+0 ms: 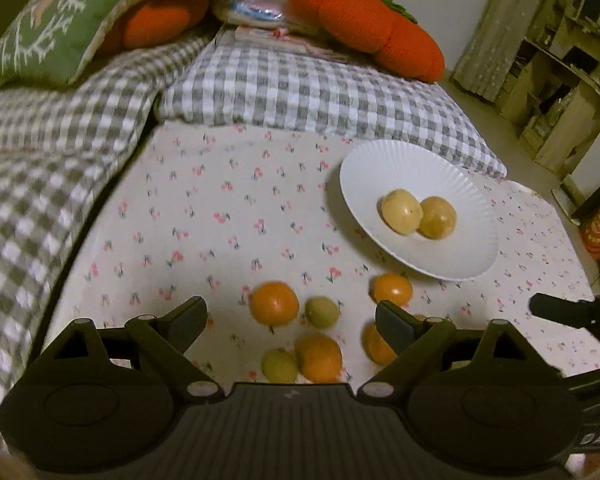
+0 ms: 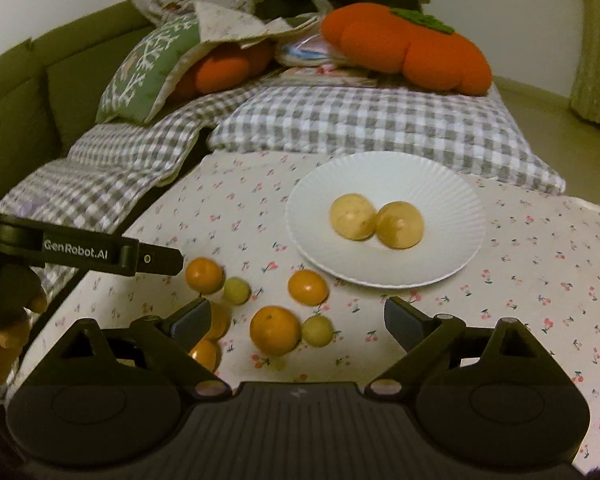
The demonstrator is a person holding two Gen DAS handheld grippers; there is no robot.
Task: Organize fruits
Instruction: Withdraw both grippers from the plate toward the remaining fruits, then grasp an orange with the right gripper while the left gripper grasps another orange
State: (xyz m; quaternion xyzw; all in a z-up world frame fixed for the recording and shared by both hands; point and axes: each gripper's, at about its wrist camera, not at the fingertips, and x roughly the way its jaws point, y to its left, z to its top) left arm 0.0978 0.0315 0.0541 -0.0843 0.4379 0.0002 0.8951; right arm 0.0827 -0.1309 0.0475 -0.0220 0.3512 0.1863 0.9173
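— So, your jaws?
— Both wide, nothing in them: left gripper [image 1: 291, 322], right gripper [image 2: 298, 318].
— Fruit?
— Oranges [image 2: 275, 330] and limes [image 2: 317, 331] loose on the cloth [image 2: 520, 280] below me; two yellow fruits [image 2: 353, 216] touching on the plate [image 2: 440, 200] beyond.

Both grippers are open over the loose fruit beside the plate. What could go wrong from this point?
1. The oranges and small green fruits lie close together, some touching; closing on one could nudge a neighbour and set it rolling across the cloth.
2. The two yellow fruits rest touching on the shallow white plate; dropping another in may knock one out.
3. The left gripper and right gripper work the same cluster and could collide.
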